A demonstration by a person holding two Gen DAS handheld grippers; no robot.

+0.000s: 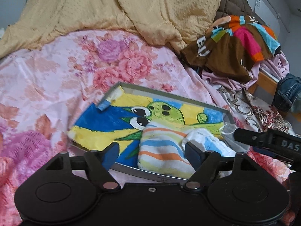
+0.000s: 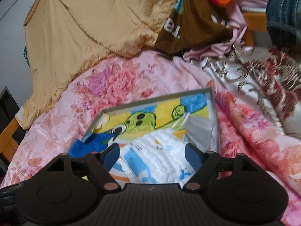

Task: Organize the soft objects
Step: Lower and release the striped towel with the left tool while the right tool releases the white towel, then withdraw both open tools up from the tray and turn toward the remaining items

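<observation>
Covering the bed, a pink floral sheet [image 1: 56, 71] meets a rumpled tan quilt [image 1: 112, 9].

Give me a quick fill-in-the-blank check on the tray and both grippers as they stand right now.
1. The grey tray sits on the ____ floral bedsheet.
2. The cartoon towel lining the tray shows a ____ face with big eyes.
3. The folded striped cloth lies ____ the tray.
4. The left gripper and the right gripper both have their jaws ____, with nothing held.

Missing words: pink; green; inside; open
</observation>
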